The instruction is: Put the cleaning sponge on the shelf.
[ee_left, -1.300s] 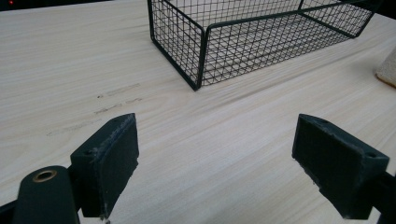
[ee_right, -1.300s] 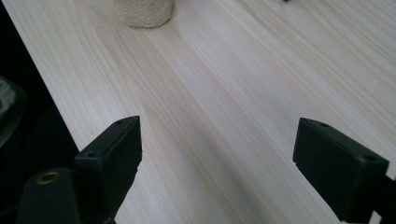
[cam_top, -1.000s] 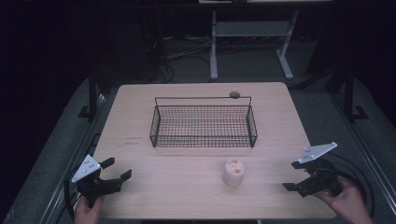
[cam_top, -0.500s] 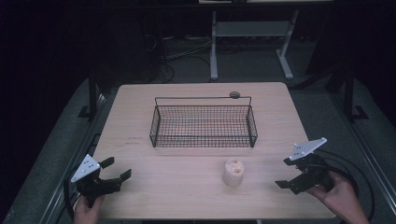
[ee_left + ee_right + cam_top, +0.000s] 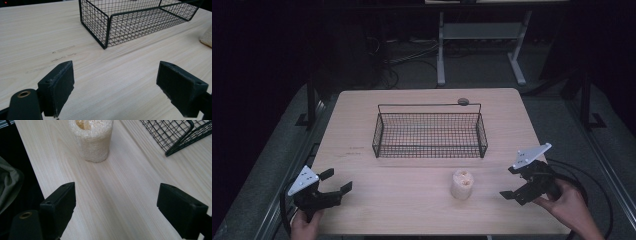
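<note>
Loofah (image 5: pixel 462 184) upright on desk (image 5: pixel 412 205), in front of wire basket (image 5: pixel 429 135). Right gripper (image 5: pixel 518 186) aimed at it, fingers spread, likely for grasp. Left gripper (image 5: pixel 334 184) idle, fingers spread.

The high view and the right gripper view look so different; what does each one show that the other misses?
The high view alone shows the whole table, both hands, the left gripper with its jaws open, and the small round thing behind the wire basket. The right gripper view alone shows the rough, fibrous surface of the loofah sponge and its own wide-open jaws from close up. Both show the sponge standing upright, the right gripper, a basket corner and the pale wood.
</note>
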`<state>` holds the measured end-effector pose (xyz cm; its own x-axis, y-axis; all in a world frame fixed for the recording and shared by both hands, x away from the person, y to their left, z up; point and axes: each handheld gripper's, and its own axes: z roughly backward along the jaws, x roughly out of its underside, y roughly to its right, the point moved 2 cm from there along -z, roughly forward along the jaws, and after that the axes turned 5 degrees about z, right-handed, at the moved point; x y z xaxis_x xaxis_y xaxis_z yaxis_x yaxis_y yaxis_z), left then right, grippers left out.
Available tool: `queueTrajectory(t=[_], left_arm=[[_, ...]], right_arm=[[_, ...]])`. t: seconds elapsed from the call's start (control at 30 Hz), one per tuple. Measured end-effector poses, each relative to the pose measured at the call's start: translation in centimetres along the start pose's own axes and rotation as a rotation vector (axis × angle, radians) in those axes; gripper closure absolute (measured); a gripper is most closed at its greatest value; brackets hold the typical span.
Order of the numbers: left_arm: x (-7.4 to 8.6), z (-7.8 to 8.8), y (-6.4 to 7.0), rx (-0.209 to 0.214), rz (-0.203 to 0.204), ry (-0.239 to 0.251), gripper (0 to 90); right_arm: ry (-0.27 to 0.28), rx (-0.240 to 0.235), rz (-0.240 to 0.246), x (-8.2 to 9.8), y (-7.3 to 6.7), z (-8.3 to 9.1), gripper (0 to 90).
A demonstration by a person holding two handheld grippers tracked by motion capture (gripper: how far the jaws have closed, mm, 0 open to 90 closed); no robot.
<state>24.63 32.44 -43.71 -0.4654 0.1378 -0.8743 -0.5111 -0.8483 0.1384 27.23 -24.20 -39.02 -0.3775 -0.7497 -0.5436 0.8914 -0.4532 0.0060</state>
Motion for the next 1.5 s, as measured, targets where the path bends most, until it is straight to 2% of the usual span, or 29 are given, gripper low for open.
queueTrajectory(t=[0.2, 0.5, 0.83, 0.97, 1.5], left_arm=[[0.0, 0.0, 0.0, -0.001, -0.001, 0.001, 13.8], [0.0, 0.2, -0.1, -0.003, -0.003, 0.004, 13.8], [-0.1, 0.2, 0.0, -0.003, -0.002, 0.009, 13.8], [-0.1, 0.2, 0.0, -0.002, -0.001, 0.012, 13.8], [-0.1, 0.3, -0.1, -0.004, -0.004, 0.011, 13.8]], right_arm=[[-0.002, -0.006, 0.011, -0.7, 0.0, -0.2, 15.1], [-0.012, -0.019, 0.055, -2.2, -0.1, -0.9, 15.1], [-0.017, -0.040, 0.065, -3.3, -0.1, -1.5, 15.1], [-0.018, -0.052, 0.090, -4.3, -0.2, -2.0, 15.0], [-0.031, -0.094, 0.125, -6.5, -0.8, -3.9, 15.1]])
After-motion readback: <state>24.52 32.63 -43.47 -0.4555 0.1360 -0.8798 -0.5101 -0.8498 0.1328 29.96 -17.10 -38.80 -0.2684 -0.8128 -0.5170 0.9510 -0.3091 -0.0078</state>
